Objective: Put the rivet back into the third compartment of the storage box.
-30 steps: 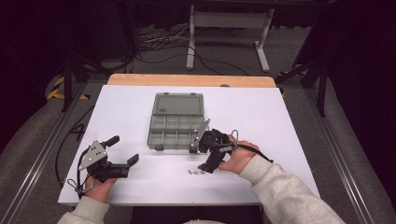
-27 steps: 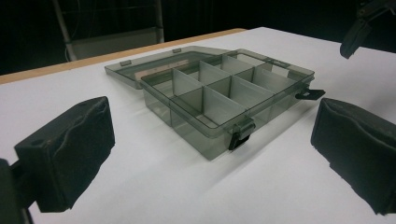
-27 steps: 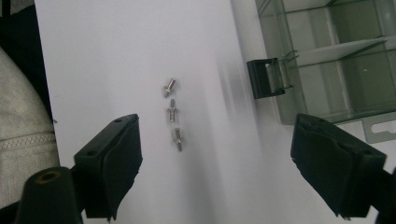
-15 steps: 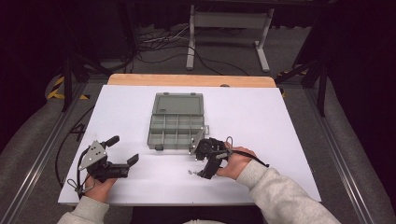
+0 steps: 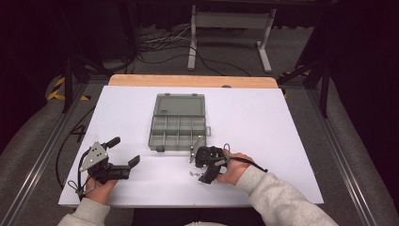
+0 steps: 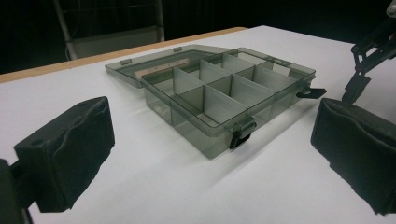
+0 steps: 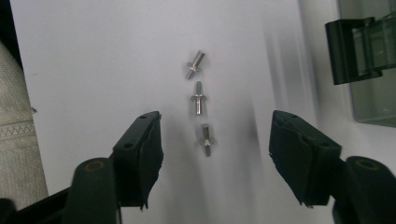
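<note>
The right gripper (image 7: 215,154), fingers spread wide, hovers over 3 small screws (image 7: 199,103); next, I judge, it must lower and grip 1. The left gripper (image 6: 210,158) rests released.

The white-topped desk (image 5: 263,122) is evenly lit from above; its surroundings are dark. The right gripper view shows motion streaks beside three small silver metal studs (image 7: 200,100). Near black padded jaws appear soft-focused, with faint shadows.
</note>
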Motion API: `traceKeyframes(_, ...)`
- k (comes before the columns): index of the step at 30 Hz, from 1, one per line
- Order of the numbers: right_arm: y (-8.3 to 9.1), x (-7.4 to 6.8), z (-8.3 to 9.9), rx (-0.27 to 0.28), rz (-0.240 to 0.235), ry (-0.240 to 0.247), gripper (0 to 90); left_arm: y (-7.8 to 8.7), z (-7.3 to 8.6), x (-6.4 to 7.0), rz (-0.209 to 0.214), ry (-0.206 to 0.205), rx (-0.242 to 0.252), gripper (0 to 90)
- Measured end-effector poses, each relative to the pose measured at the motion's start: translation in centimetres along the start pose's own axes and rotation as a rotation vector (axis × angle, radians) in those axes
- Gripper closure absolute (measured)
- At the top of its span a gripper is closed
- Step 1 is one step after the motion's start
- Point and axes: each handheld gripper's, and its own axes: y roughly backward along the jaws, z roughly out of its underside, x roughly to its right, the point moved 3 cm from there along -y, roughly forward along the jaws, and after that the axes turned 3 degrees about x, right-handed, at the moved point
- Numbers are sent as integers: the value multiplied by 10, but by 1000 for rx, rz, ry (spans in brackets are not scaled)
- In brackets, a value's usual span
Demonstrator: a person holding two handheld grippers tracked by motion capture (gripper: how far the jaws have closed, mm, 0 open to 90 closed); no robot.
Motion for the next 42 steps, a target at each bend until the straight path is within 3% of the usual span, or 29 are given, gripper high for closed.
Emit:
traceKeyframes(7, -3, -2, -1, -12, -17, 12, 593, 0, 0, 0, -2, -1, -1, 2)
traceKeyframes(15, -4, -4, -2, -16, -28, 6, 714, 0, 0, 0, -2, -1, -1, 2)
traceKeyframes(18, -4, -2, -2, -16, -38, 9, 816, 0, 0, 0, -4, -2, 0, 2)
traceKeyframes(25, -1, -2, -2, -13, -48, -3, 824, 0, 0, 0, -3, -3, -2, 2)
traceKeyframes(42, 39, 17, -21, 49, 2, -2, 824, 1, 0, 0, 3, 4, 3, 2)
